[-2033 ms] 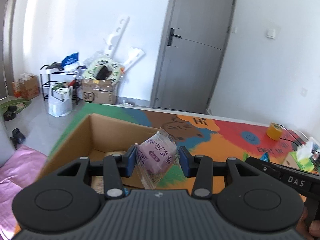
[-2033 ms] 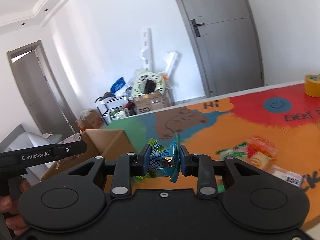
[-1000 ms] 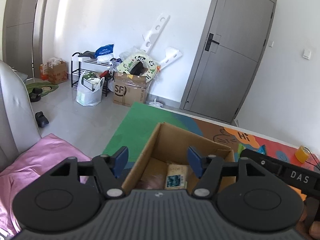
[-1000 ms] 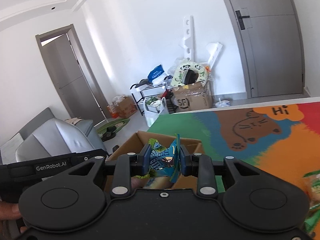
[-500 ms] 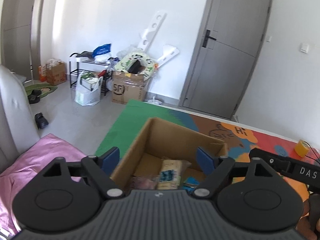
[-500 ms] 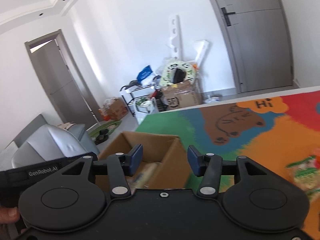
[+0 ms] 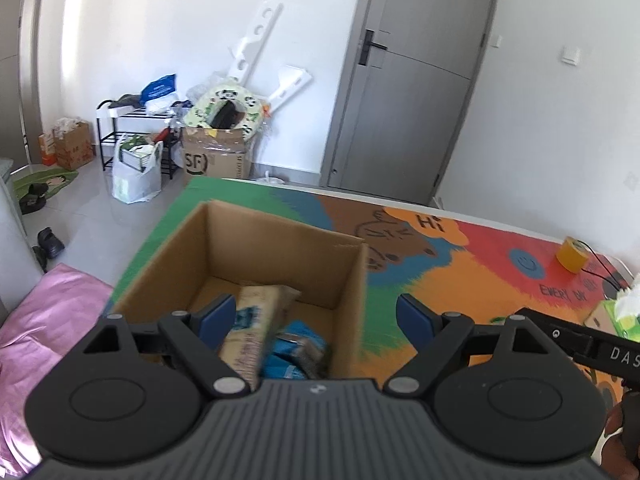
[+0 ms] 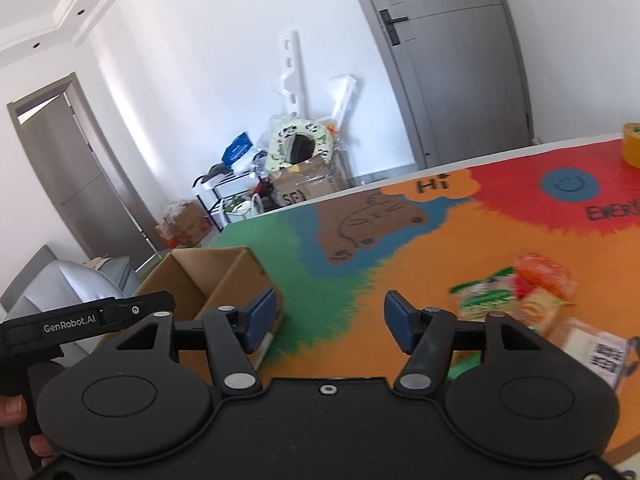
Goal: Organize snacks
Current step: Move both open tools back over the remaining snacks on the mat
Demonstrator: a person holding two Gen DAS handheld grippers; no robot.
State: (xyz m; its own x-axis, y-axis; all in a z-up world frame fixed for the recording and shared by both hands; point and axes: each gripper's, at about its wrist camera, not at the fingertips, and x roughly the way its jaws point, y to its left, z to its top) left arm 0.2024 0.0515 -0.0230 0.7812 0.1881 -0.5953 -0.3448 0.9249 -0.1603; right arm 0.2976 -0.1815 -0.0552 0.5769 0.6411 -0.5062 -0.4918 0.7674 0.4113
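The left gripper (image 7: 316, 318) hangs over the open cardboard box (image 7: 280, 240) at the green end of the colourful table mat (image 7: 460, 280). Its jaws have just been opening and now stand wide, with nothing between the blue pads. Below them, inside the box, a tan snack packet (image 7: 250, 332) leans on end just beside the left pad without touching it, and a blue snack packet (image 7: 292, 354) lies flat on the box floor to its right; the blur makes any printing on either unreadable. A yellow tape roll (image 7: 571, 254) sits well apart at the far right of the mat.

In the right wrist view the same box (image 8: 200, 276) stands at the left, off to the side of the right gripper (image 8: 330, 320), whose left pad overlaps the box's near corner. This gripper's jaws have also just been opening; they stand moderately apart and empty over bare orange and green mat. To the right, beyond the right pad, a loose heap of snacks waits on the mat: a green packet (image 8: 484, 300), an orange packet (image 8: 544, 276) and a pale wrapped piece (image 8: 592, 344), all blurred.
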